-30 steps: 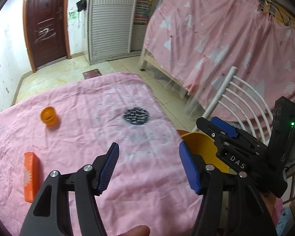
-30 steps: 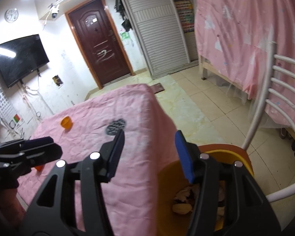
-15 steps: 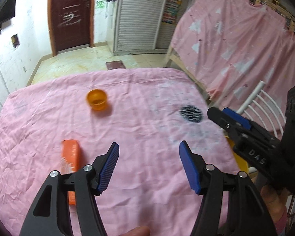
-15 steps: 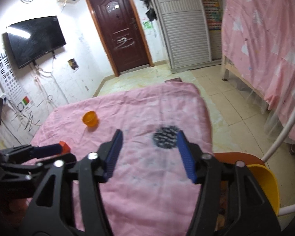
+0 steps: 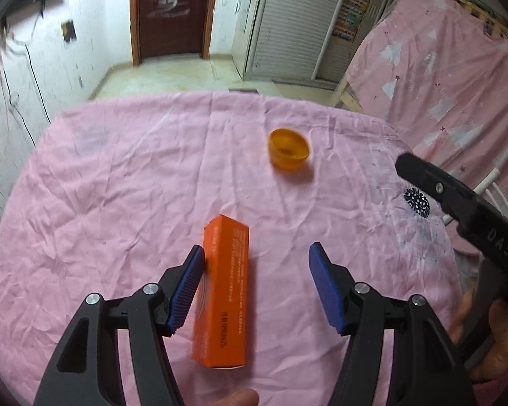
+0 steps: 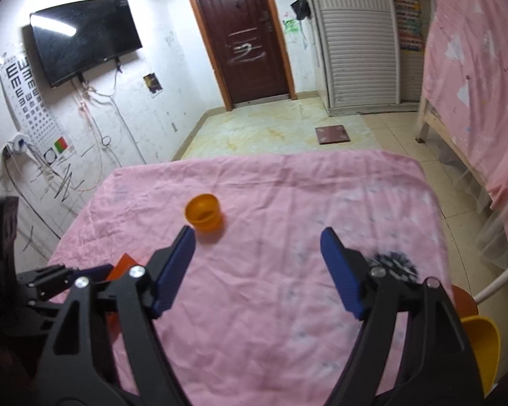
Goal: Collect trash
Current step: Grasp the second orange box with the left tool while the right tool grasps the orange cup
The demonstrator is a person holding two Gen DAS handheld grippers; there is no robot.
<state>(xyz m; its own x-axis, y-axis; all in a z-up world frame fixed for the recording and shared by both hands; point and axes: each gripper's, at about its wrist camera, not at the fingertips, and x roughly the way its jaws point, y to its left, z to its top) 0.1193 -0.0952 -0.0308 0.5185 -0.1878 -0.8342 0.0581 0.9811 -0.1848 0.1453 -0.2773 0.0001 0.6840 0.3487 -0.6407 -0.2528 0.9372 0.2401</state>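
Note:
An orange carton (image 5: 223, 291) lies flat on the pink tablecloth (image 5: 118, 203). My left gripper (image 5: 256, 253) hovers open over it, the carton showing between the fingers close to the left pad. Farther back stands an orange cup (image 5: 289, 149), upright and open-topped. In the right wrist view that cup (image 6: 203, 215) sits just beyond the left fingertip of my right gripper (image 6: 256, 237), whose jaws are opening with nothing between them. The left gripper (image 6: 50, 280) shows at the lower left, hiding most of the carton (image 6: 125, 264).
A yellow bin (image 6: 481, 348) nested in an orange one stands off the table's right edge beside a white chair back (image 6: 498, 280). A dark spiky print (image 6: 394, 264) marks the cloth. Pink bed curtains (image 6: 474, 67) hang at right; tiled floor lies beyond.
Both grippers swung left, away from the bin and over the table. The carton came in between the left gripper's fingers. The right jaws spread wider.

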